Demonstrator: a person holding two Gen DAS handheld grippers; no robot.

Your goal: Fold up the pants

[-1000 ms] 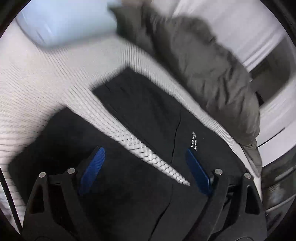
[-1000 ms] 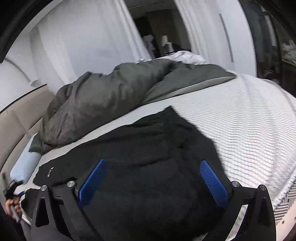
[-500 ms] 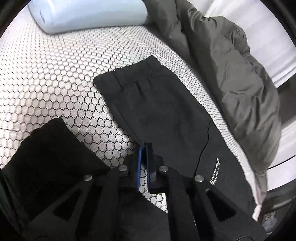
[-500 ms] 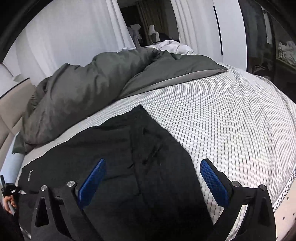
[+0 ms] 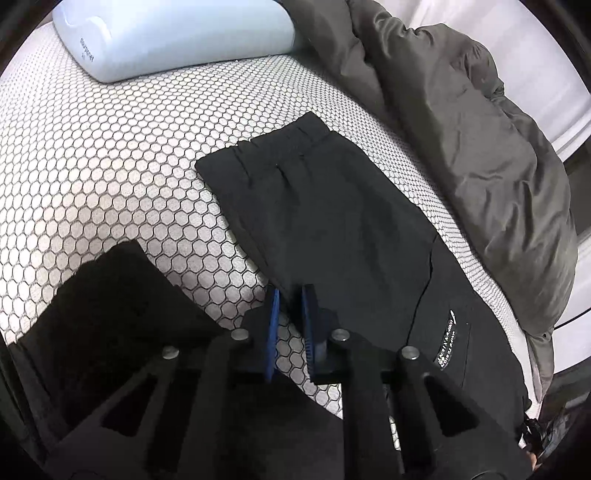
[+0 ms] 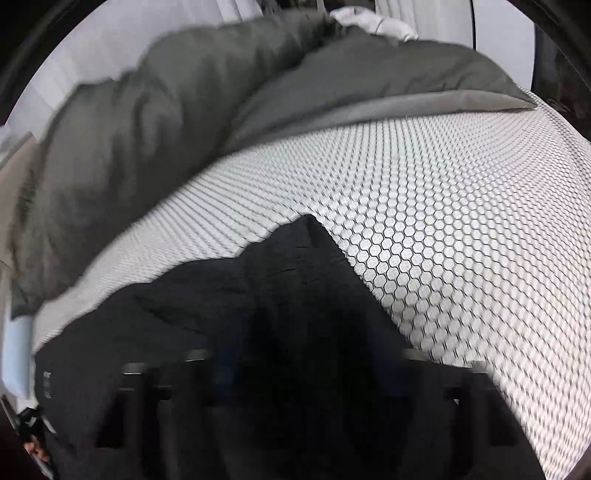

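Black fabric pants (image 5: pixel 332 221) are laid flat on the hexagon-patterned white mattress cover (image 5: pixel 110 166), legs spread in a V. Left gripper (image 5: pixel 290 295) is set at the inner edge of one leg, jaws having just reopened to a narrow gap; whether cloth is pinched cannot be told. Right gripper (image 6: pixel 295 369) is blurred, jaws just closing over dark cloth (grip unconfirmed).

Risks: a missed edge, or only one layer caught, giving a skewed fold.

The crumpled grey duvet (image 5: pixel 480 147) is crowded just beside the far leg; the pale blue pillow (image 5: pixel 166 33) lies well apart.
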